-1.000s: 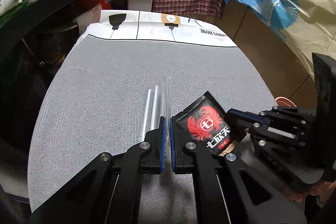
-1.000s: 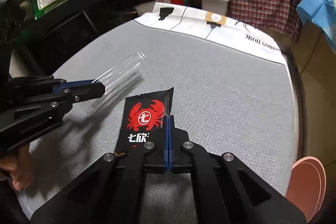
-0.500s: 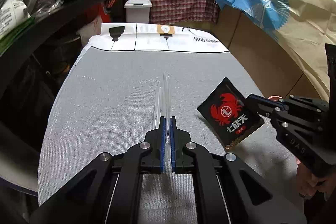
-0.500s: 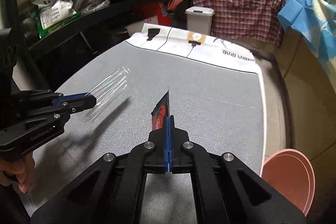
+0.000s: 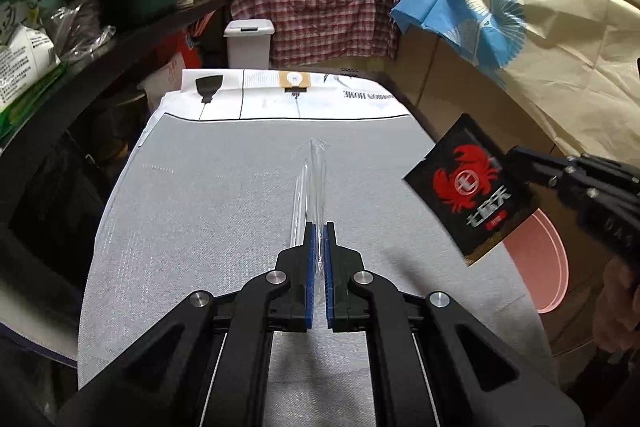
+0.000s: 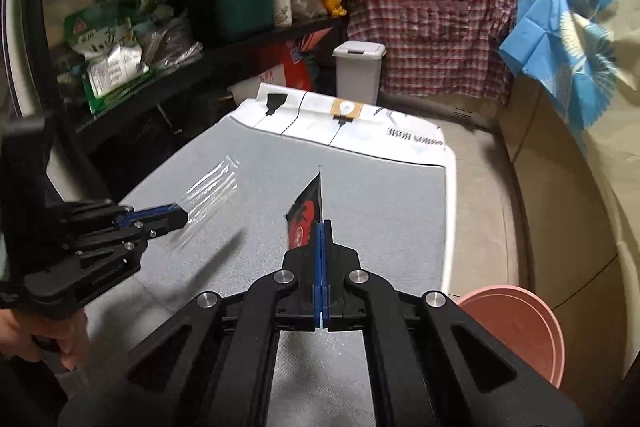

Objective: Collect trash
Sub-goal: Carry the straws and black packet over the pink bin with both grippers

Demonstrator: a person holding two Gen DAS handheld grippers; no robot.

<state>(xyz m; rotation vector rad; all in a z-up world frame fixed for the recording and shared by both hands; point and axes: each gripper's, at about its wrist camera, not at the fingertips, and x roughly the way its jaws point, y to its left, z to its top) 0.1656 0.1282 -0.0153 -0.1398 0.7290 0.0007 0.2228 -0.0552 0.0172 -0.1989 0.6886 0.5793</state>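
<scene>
Trash is in both grips and clear of the grey table (image 5: 208, 211): a black crab-print packet (image 5: 468, 187) is clamped edge-on in the right gripper (image 6: 321, 227), and a clear plastic wrapper (image 5: 314, 183) sticks out ahead of the left gripper (image 5: 319, 231), pinched flat between its blue pads. The carrying step looks to be in hand. Next, each piece likely needs moving over the pink bin (image 6: 516, 331), low to the right of the right gripper, before letting go. The bin's inside is cut off; the wrapper's outline is hard to trace.
</scene>
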